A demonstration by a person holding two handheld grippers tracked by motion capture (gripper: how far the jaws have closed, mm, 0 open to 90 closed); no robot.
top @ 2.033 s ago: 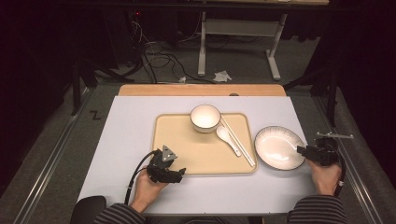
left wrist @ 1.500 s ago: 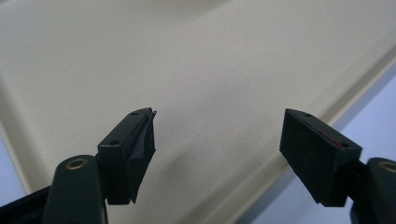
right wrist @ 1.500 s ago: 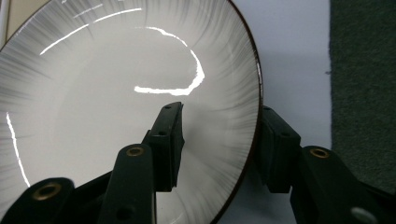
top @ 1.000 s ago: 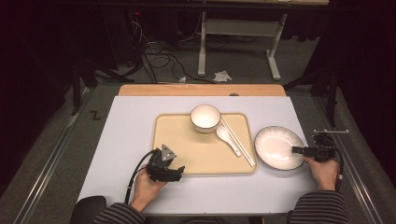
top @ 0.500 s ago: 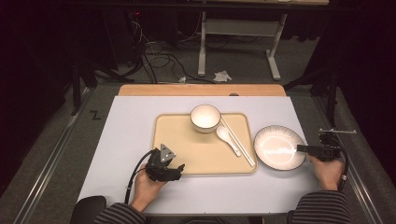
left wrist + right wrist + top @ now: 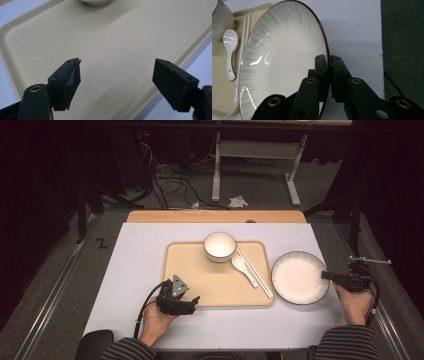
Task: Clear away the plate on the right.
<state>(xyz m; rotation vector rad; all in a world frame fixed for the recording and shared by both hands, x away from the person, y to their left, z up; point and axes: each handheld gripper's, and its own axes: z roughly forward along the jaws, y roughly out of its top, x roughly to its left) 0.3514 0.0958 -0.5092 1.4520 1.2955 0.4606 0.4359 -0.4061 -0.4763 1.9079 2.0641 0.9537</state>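
1. Right gripper [image 6: 327,276]: jaws have just been closing and now pinch the near rim of the plate [image 6: 299,277], 1 jaw above and 1 below the edge.
2. Plate lies flat on the worktop [image 6: 135,270], stretching away ahead of the right jaws toward the tray [image 6: 185,265].
3. Left gripper [image 6: 194,301]: jaws spread, nothing between them, over the tray's near edge, well apart from the plate.
4. Likely next: lift by the rim; the far side may sag.

A single black mark shaped like the letter Z [image 6: 102,243] shows on my grey carpeted floor [image 6: 55,270].
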